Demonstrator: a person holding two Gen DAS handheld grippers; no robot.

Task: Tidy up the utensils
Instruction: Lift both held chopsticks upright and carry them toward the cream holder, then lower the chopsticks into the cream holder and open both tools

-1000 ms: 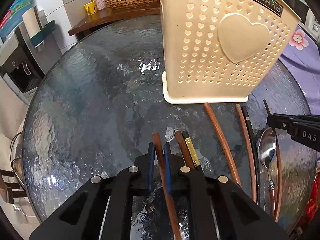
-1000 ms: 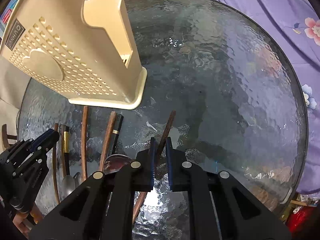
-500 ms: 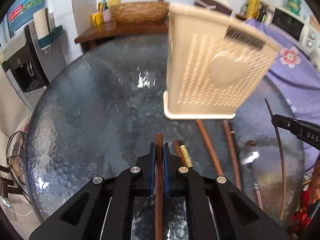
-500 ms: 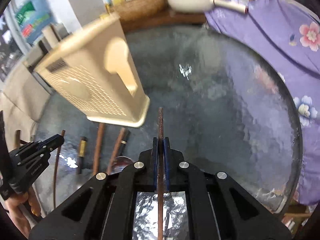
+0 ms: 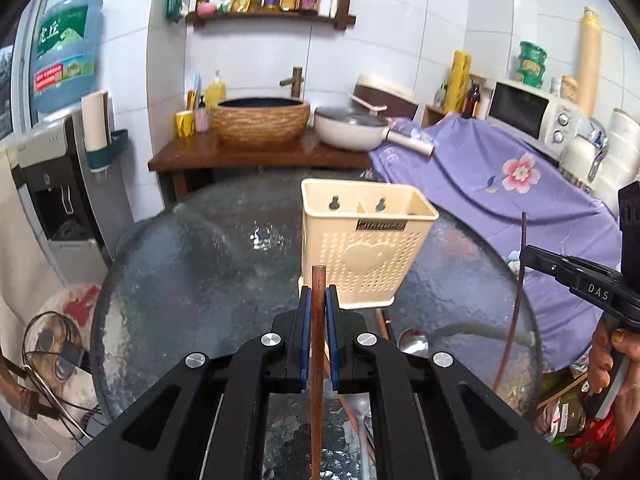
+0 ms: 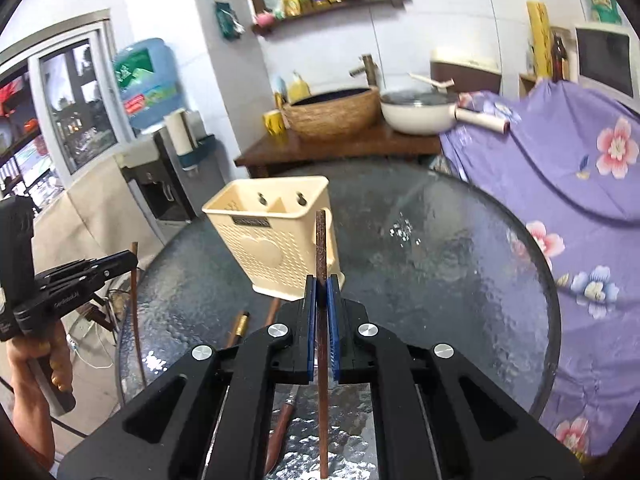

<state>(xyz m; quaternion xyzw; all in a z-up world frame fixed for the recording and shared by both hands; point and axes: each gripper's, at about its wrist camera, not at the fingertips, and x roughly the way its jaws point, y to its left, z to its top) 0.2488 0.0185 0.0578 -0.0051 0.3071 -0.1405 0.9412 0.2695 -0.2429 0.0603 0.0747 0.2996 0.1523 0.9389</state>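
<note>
A cream plastic utensil holder (image 5: 366, 236) with two compartments stands on the round glass table (image 5: 192, 264); it also shows in the right wrist view (image 6: 276, 236). My left gripper (image 5: 318, 296) is shut on a brown wooden chopstick (image 5: 317, 360), held above the table in front of the holder. My right gripper (image 6: 321, 284) is shut on a dark chopstick (image 6: 321, 248), its tip level with the holder's right side. A spoon (image 5: 412, 344) and several chopsticks (image 6: 240, 324) lie on the glass below.
A wooden side table with a woven basin (image 5: 260, 124) and a white pan (image 5: 352, 132) stands behind the table. A purple flowered cloth (image 5: 500, 184) covers the counter at right. A water dispenser (image 5: 60, 184) stands at left.
Both grippers have risen from the table, each lifting its chopstick. The views tilted up from the glass to the room, and the holder now looks farther off.
</note>
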